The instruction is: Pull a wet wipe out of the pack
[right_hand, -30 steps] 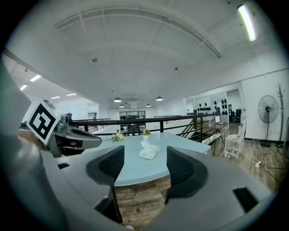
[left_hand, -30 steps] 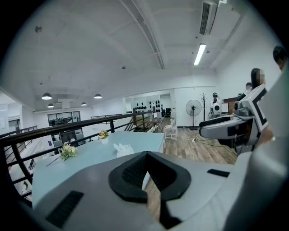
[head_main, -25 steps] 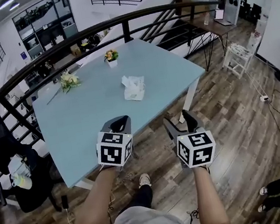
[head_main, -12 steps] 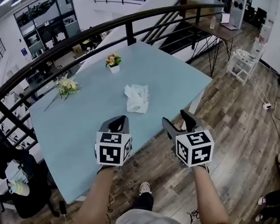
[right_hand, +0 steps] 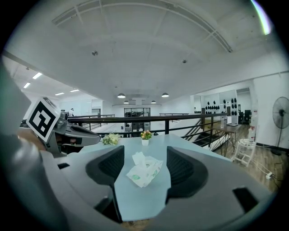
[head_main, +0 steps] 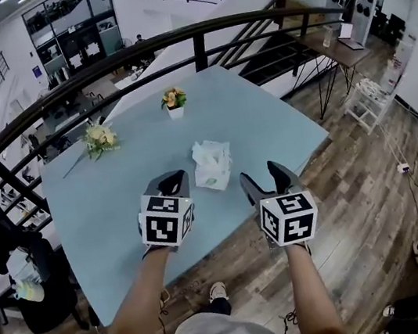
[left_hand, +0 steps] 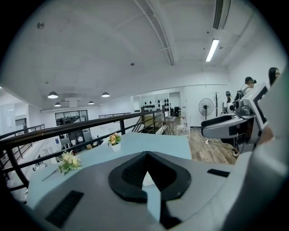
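The wet wipe pack (head_main: 213, 165) lies on the light blue table (head_main: 265, 125), white with green print and a wipe sticking up from its top. It also shows in the right gripper view, framed between the jaws as the pack (right_hand: 144, 170), still some way ahead. My left gripper (head_main: 170, 183) hovers over the table's near edge, just left of the pack, with its jaws closed together and empty. My right gripper (head_main: 265, 180) is held right of the pack with its jaws spread and nothing between them. In the left gripper view, the left gripper (left_hand: 145, 155) hides most of the pack.
A small pot of flowers (head_main: 174, 101) stands at the table's far side and a bouquet (head_main: 99, 138) lies at its far left. A black railing (head_main: 195, 37) curves behind the table. A dark chair (head_main: 2, 236) stands at the left. Wooden floor (head_main: 354, 178) lies to the right.
The view has closed in on the table. Both grippers now hover at its near edge, with the pack between them instead of well ahead. Neither jaw setting has changed.
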The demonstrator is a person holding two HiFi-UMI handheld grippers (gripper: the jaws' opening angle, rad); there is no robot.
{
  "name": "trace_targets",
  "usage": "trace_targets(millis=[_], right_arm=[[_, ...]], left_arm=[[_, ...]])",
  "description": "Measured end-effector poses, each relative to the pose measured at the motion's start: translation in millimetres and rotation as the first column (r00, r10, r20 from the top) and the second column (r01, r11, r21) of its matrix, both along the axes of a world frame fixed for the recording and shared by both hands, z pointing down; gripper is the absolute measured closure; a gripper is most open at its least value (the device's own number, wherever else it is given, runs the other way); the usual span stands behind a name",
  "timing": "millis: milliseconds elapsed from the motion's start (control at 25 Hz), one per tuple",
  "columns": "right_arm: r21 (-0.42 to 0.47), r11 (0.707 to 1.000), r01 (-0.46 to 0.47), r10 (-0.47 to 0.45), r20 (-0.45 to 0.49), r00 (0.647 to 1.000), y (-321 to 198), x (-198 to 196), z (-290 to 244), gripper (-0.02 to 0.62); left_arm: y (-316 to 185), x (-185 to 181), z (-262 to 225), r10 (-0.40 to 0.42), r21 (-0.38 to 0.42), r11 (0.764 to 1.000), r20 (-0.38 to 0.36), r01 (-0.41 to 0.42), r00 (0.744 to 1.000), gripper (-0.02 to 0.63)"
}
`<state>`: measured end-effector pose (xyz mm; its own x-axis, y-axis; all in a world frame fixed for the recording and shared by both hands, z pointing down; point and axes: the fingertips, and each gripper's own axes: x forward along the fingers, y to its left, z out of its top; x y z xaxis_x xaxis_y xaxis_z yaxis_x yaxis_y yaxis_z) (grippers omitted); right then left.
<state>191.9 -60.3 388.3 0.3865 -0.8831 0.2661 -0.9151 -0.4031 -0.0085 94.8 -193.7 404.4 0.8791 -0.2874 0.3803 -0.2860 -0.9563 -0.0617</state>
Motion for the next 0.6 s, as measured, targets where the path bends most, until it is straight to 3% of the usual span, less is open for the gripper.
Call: trace_targets(millis=[600], right_arm=[[-0.028,0.999,0.027,-0.027,0.012,1.000,-80,43,12,0.319]], left_arm=[[-76,39,16,-0.033,-0.025,0.999,0.015,0.033,0.999,0.614]])
